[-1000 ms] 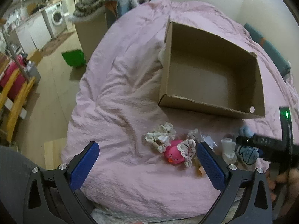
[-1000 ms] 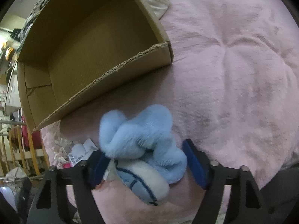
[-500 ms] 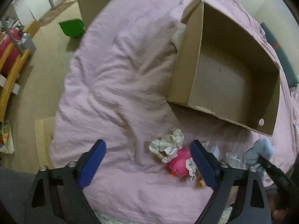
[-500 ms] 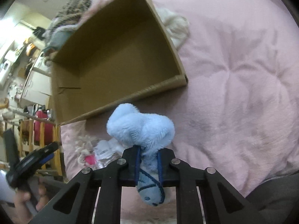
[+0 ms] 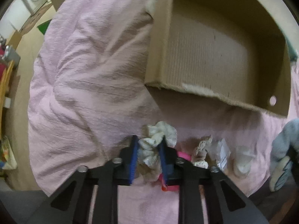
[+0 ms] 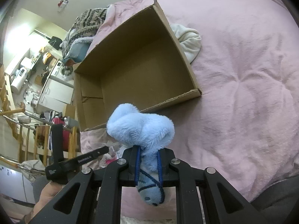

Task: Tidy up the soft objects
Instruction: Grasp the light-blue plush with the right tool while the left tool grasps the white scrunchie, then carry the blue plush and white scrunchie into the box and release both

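1. Blue plush toy (image 6: 142, 128) clamped in right gripper (image 6: 148, 163); long axis runs along the fingers, fluffy end forward toward cardboard box (image 6: 186, 69).
2. Cream scrunchie (image 5: 157, 145) between left gripper (image 5: 149, 158) jaws, closing on it, pads touching.
3. Pink toy (image 5: 184, 155) just right of the left gripper, on the pink duvet (image 5: 84, 74).

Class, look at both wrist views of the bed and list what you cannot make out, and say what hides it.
- Pink toy, left wrist view: mostly hidden behind the left gripper, whose jaws are closing on the white scrunchie.
- Blue plush, left wrist view: cut off by the right edge; its shape is unclear.
- Clear packets, left wrist view: blurred, contents unreadable.
- Small things by the box, right wrist view: too small, partly behind the blue plush in the right gripper.
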Tool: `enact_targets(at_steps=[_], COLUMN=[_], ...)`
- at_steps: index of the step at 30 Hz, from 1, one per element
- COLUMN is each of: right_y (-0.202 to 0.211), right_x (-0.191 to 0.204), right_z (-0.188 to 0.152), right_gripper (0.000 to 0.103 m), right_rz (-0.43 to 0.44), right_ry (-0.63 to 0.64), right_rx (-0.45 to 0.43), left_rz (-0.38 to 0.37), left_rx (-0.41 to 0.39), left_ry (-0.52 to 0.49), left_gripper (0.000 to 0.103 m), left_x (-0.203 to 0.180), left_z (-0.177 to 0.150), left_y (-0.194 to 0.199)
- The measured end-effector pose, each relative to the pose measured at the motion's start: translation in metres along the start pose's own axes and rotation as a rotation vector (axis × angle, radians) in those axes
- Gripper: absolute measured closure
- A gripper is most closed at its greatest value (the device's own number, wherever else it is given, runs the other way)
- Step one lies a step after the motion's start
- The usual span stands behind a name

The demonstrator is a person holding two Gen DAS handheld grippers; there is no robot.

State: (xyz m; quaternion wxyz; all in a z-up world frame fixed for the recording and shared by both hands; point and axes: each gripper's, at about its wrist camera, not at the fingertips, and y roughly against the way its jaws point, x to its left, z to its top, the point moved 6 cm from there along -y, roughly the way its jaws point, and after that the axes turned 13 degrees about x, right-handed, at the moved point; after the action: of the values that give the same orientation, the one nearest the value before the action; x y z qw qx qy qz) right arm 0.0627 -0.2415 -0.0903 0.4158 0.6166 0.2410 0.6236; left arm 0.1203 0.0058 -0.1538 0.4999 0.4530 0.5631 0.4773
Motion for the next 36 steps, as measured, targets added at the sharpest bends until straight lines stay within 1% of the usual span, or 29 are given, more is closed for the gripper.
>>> enact_targets(at_steps=[2,5,8,12,15,20,24,25,30,36], right_y=[-0.002,-0.003,-0.004,-0.003,0.001,0.010,0.024,0.028,0.040,0.041], right_x=[0.003,0.003,0.005,0.007,0.011,0.020,0.030,0.031,0.037,0.034], right_z=[-0.001,-0.002,-0.003,-0.004,-0.005,-0.003,0.007,0.011,0.037,0.073], right_gripper=[0.087,0.087,0.087,0.087,0.087,0.087,0.087,0.087,0.087,0.087], right_rz=[-0.005,-0.005,-0.004,0.014,0.022,0.030,0.045,0.045,0.025,-0.021], right_ry=[0.004,0.010,0.019,0.031,0.048,0.081,0.103,0.107,0.136,0.149], right_rx=[0.003,0.007,0.006,0.000,-0.014,-0.033,-0.079,-0.088,-0.138,-0.180], left_rz=[-0.035,-0.055,-0.092,-0.106,-0.103,-0.091,-0.089,-0.087,-0.055,-0.026], left_rx=[-0.032,-0.086,-0.112,-0.178,-0.236,-0.294,-0.339,-0.350,-0.400,-0.428], left_ry=[0.002,0.016,0.042,0.048,0.045,0.035,0.015,0.008,-0.043,-0.080], left_gripper=[0.091,0.092,0.092,0.092,0.092,0.092,0.092,0.092,0.092,0.092], left_x=[-0.001,0.003,0.008,0.013,0.014,0.010,0.000,-0.002,-0.018,-0.034], left_z=[-0.001,-0.005,-0.015,-0.030,-0.037,-0.031,-0.023,-0.022,0.003,0.032], left_y=[0.012,0.030,0.042,0.069,0.083,0.106,0.126,0.132,0.152,0.157])
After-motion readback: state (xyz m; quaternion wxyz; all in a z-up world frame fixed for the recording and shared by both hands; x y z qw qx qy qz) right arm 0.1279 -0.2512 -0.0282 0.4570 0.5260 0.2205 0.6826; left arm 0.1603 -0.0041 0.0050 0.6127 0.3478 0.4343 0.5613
